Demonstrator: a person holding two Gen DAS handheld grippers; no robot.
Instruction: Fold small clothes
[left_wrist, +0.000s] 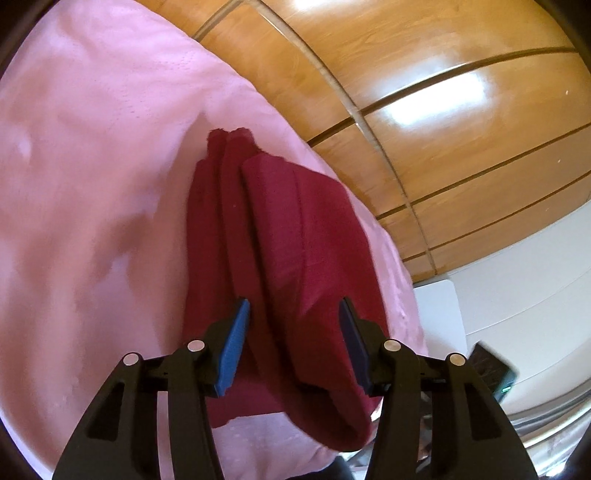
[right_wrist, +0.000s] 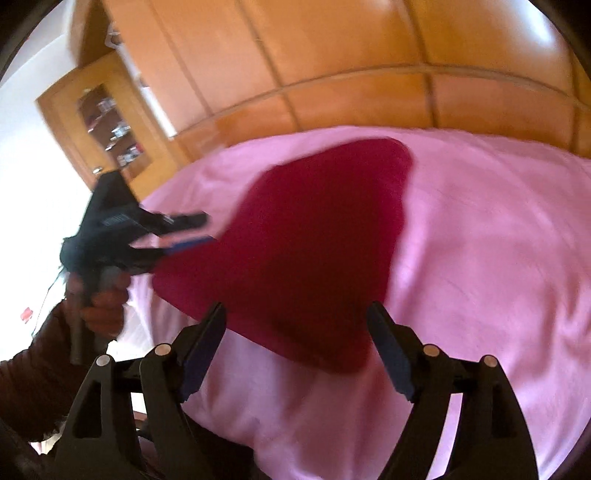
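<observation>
The dark red garment (left_wrist: 280, 251) lies folded on the pink bed cover (left_wrist: 92, 184), its long axis running straight away from the left gripper (left_wrist: 293, 332). Those fingers stand released, straddling its near end without pressing it. The right gripper (right_wrist: 295, 332) points down at the garment's side, fingers wide apart, holding nothing. I judge the left gripper nearer for the next fold.
</observation>
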